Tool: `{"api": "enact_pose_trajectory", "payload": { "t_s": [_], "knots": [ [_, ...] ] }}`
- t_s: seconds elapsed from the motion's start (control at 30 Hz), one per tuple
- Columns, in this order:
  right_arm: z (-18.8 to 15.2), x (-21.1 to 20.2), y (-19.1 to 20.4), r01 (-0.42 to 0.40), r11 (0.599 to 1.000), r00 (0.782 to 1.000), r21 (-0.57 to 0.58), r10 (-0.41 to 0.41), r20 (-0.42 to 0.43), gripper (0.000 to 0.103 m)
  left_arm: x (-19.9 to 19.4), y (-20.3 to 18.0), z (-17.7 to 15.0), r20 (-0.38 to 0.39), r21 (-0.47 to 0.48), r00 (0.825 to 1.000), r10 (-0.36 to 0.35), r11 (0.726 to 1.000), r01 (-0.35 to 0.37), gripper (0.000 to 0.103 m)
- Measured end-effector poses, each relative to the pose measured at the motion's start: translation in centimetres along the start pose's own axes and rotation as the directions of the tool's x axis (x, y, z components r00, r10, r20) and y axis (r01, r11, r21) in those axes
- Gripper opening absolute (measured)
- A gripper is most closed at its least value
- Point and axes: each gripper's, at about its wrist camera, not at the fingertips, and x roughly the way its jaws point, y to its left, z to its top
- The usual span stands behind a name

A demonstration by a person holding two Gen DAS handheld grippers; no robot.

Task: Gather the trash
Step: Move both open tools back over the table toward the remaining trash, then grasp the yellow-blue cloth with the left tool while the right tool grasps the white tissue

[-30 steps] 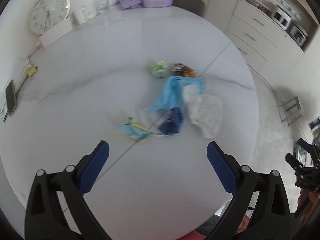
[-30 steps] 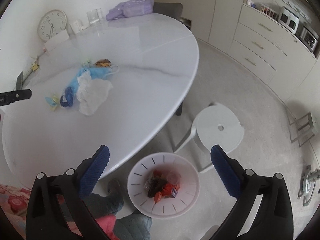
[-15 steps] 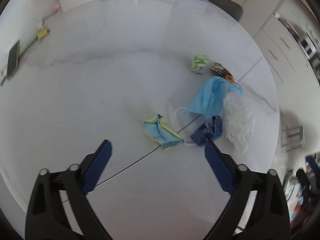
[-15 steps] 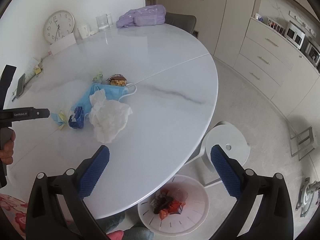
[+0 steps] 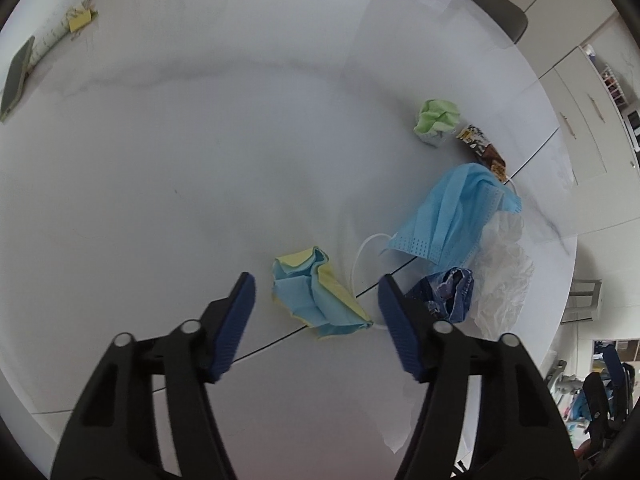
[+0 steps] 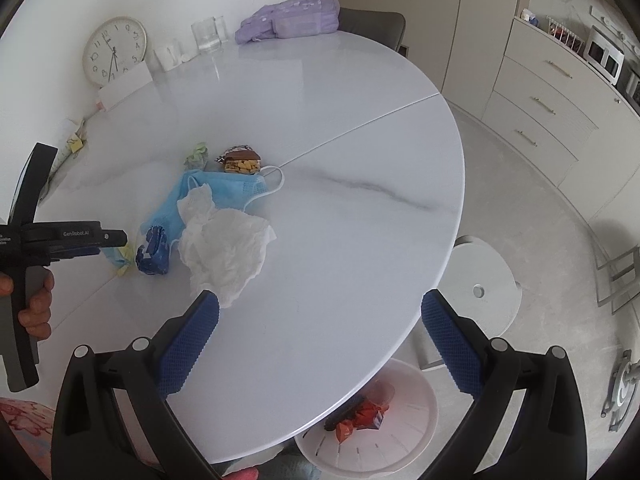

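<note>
Left claw (image 5: 316, 312) — lower, narrower

Soft daylight, fisheye-warped edges, perhaps slight blur

Words and numbers you can read

The black left gripper (image 6: 116, 238) at the left edge of the right wrist view says "GenRobot.AI" in small white letters. The round white clock (image 6: 115, 51) at the upper left has black numbers 1 to 12. The snack wrapper (image 6: 239, 160) print is too small to read.
</note>
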Motion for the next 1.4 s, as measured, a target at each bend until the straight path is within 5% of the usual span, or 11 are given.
{"api": "enact_pose_trajectory", "payload": {
  "t_s": [0.4, 0.73, 0.93, 1.0, 1.17, 1.27, 1.4],
  "knots": [
    [1.7, 2.5, 0.5, -0.052, 0.999, 0.998, -0.017, 0.051, -0.030, 0.100, 0.5, 1.3, 0.4, -0.023, -0.033, 1.000, -0.015, 0.999, 0.015, 0.030],
    [3.4, 7.5, 3.5, -0.171, 0.985, 0.981, -0.027, 0.168, -0.094, 0.100, -2.5, 1.0, 0.5, 0.027, 0.028, 0.999, -0.026, 0.999, 0.025, 0.029],
    [4.0, 9.9, 4.5, -0.173, 0.985, 0.977, 0.012, 0.174, -0.125, 0.099, -4.6, 1.1, -1.3, 0.060, 0.077, 0.997, -0.041, 0.996, 0.037, 0.029],
    [4.0, 10.4, 4.5, -0.174, 0.984, 0.974, 0.026, 0.176, -0.142, 0.080, -4.7, 0.5, -1.4, 0.071, 0.107, 0.996, -0.044, 0.994, 0.036, 0.029],
    [4.0, 11.8, 5.4, -0.143, 0.990, 0.970, 0.004, 0.141, -0.199, 0.061, -4.9, 0.5, -1.8, 0.075, 0.146, 0.995, -0.064, 0.988, 0.052, 0.029],
    [4.1, 11.8, 5.7, -0.146, 0.989, 0.969, 0.004, 0.144, -0.200, 0.038, -5.0, 0.7, -1.7, 0.080, 0.150, 0.994, -0.071, 0.987, 0.058, 0.029],
    [4.4, 11.0, 6.2, -0.138, 0.990, 0.974, -0.012, 0.134, -0.184, 0.025, -5.3, 0.9, -1.7, 0.088, 0.157, 0.994, -0.070, 0.986, 0.056, 0.029]
  ]
}}
